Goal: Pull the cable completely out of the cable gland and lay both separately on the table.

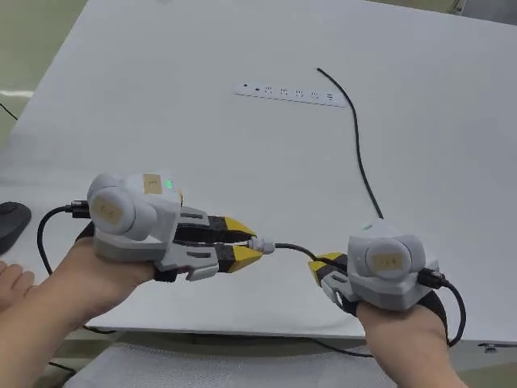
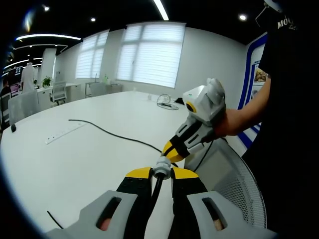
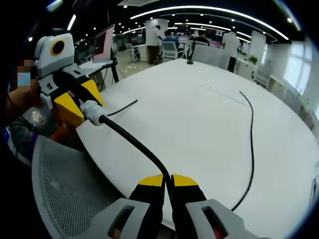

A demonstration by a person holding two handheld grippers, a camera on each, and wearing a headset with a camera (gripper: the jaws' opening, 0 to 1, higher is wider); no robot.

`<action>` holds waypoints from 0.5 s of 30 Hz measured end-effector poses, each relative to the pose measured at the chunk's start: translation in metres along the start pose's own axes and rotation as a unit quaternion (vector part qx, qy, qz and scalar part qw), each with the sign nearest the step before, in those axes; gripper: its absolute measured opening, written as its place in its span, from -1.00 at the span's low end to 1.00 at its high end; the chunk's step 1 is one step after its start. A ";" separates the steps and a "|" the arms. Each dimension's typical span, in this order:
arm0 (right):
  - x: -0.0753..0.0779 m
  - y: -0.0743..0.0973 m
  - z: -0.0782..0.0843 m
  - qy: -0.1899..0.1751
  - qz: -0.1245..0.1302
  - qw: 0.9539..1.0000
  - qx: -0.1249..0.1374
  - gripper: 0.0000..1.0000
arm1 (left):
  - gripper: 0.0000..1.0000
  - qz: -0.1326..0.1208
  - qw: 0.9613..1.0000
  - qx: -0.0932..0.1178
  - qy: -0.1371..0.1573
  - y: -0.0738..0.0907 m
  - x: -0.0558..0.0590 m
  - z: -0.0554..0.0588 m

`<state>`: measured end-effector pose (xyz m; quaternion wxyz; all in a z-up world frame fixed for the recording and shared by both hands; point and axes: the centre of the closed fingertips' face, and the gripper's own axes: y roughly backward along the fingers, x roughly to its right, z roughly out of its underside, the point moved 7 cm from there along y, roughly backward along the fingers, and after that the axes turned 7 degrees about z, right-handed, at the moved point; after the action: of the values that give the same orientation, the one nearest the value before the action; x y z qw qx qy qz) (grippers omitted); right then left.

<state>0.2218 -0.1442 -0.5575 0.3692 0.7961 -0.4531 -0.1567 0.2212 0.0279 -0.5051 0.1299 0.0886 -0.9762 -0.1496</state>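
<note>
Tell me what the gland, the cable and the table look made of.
Gland: pale grey, smooth and matte, likely moulded plastic. Cable: black, dull sheath that bends in a soft curve, probably rubber or PVC. Table: white, even, with a faint sheen, likely laminate, though the look leaves it open.

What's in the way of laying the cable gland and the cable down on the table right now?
Nothing visible. The table ahead of the cable gland and cable is bare; the power strip and its cord lie much farther back.
</note>
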 end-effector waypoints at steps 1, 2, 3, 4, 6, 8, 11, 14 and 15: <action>-0.001 0.000 0.001 0.001 0.000 1.000 0.000 -1.00 | -0.70 -0.001 1.000 -0.001 -0.001 0.000 0.000 0.000; -0.001 0.000 0.001 0.001 -0.001 1.000 0.000 -1.00 | -0.70 -0.001 1.000 -0.001 -0.001 0.000 -0.001 0.000; -0.001 0.000 0.001 0.000 -0.001 1.000 0.000 -1.00 | -0.70 -0.002 1.000 -0.002 0.001 0.001 -0.001 0.001; -0.001 0.001 0.002 -0.001 -0.002 1.000 -0.001 -1.00 | -0.70 -0.002 1.000 -0.002 0.003 0.001 -0.001 0.001; -0.002 0.001 0.002 0.001 -0.002 1.000 -0.001 -1.00 | -0.70 -0.003 1.000 -0.002 0.002 0.001 -0.001 0.001; -0.003 0.003 0.001 0.012 -0.003 1.000 0.001 -1.00 | -0.70 -0.005 1.000 -0.004 0.001 0.002 -0.002 0.002; -0.006 0.008 -0.003 0.063 0.005 0.998 0.007 -0.99 | -0.70 -0.012 1.000 0.002 0.015 0.006 -0.006 0.002; -0.008 0.012 -0.007 0.072 0.009 0.997 0.009 -0.96 | -0.70 -0.016 1.000 0.003 0.015 0.008 -0.008 0.002; -0.008 0.014 -0.008 0.078 0.011 0.997 0.008 -0.93 | -0.70 -0.018 1.000 0.002 0.014 0.009 -0.009 0.002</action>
<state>0.2135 -0.1381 -0.5426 0.3983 0.8040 -0.4330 -0.0865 0.2276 0.0389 -0.5064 0.1408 0.1082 -0.9729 -0.1482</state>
